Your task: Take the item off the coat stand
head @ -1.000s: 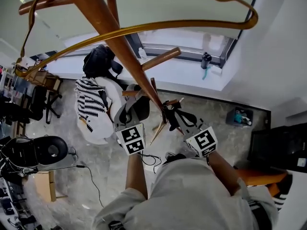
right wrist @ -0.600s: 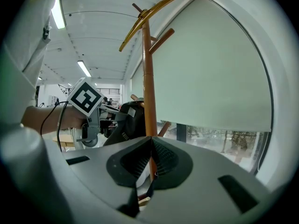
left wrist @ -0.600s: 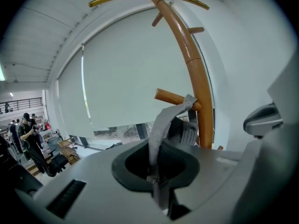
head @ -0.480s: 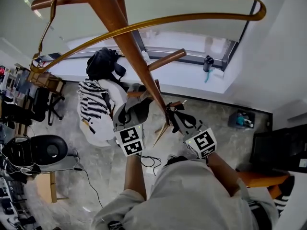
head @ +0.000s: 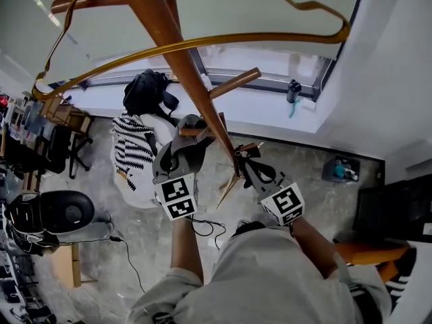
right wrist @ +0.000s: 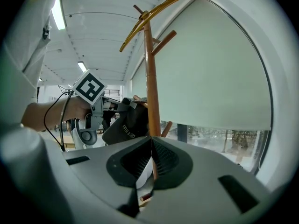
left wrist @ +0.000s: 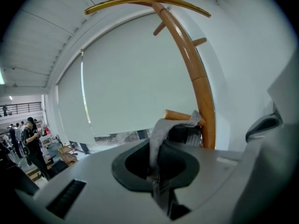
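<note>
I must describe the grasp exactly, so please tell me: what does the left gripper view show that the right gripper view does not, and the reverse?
Only the left gripper view: the jaws of the left gripper closed on a grey strap, which runs up over a wooden peg.
Only the right gripper view: that gripper's marker cube seen from outside, and the hand holding it.
Both: the coat stand's wooden pole, its golden curved top bar, the dark hanging item and the pale roller blind.
</note>
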